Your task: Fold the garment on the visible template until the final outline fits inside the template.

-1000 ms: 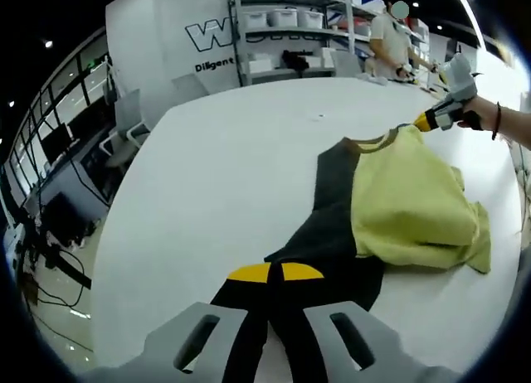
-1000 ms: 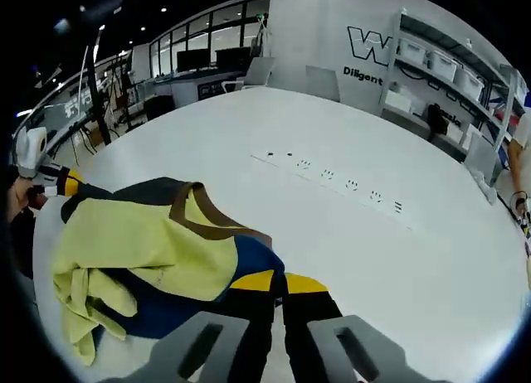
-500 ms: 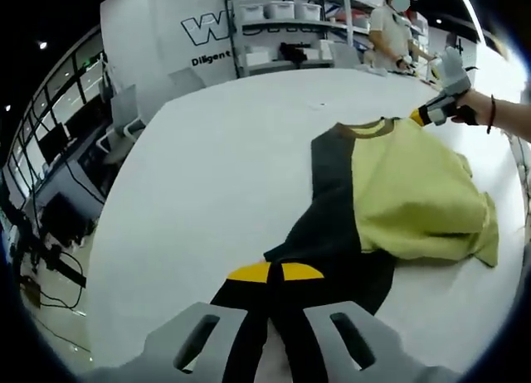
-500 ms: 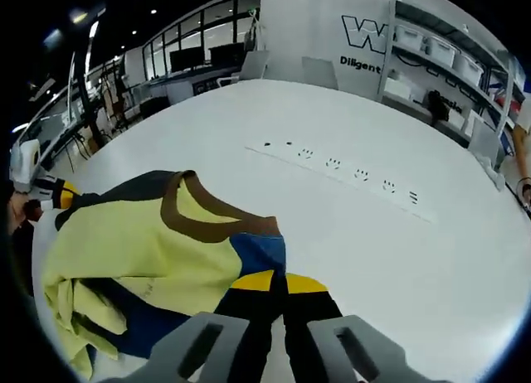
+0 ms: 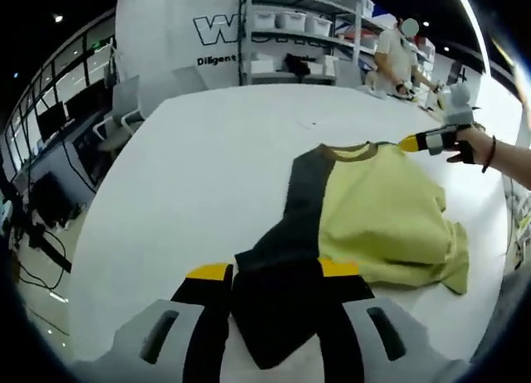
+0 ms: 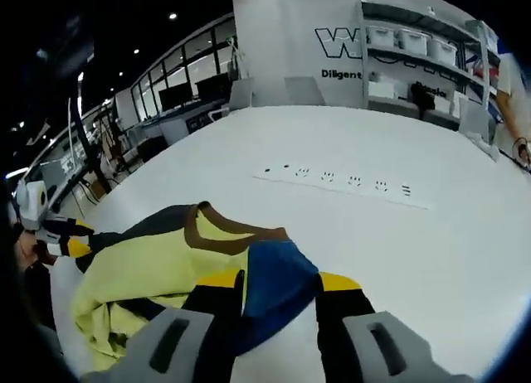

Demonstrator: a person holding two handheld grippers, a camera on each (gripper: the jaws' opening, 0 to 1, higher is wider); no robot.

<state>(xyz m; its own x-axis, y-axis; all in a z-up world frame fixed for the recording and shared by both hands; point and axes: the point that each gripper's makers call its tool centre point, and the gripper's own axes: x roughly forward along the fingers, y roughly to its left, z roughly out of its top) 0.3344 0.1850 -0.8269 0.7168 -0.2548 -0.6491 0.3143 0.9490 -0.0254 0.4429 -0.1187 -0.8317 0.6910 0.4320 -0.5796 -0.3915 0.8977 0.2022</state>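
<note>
Spreading stage only: yellow, dark-grey and blue garment rumpled on white counter, no folds; left gripper and right gripper jaws apart w/ fabric between.

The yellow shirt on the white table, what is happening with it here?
A person works on a garment with a hand-held gripper in each hand. It lies spread but rumpled on the white table: yellow, with a dark sleeve, a blue sleeve and a brown collar. The left gripper has its jaws apart with the dark sleeve lying between them. The right gripper is also open, with the blue sleeve between its jaws. No fold shows yet, so the folding is not finished.
</note>
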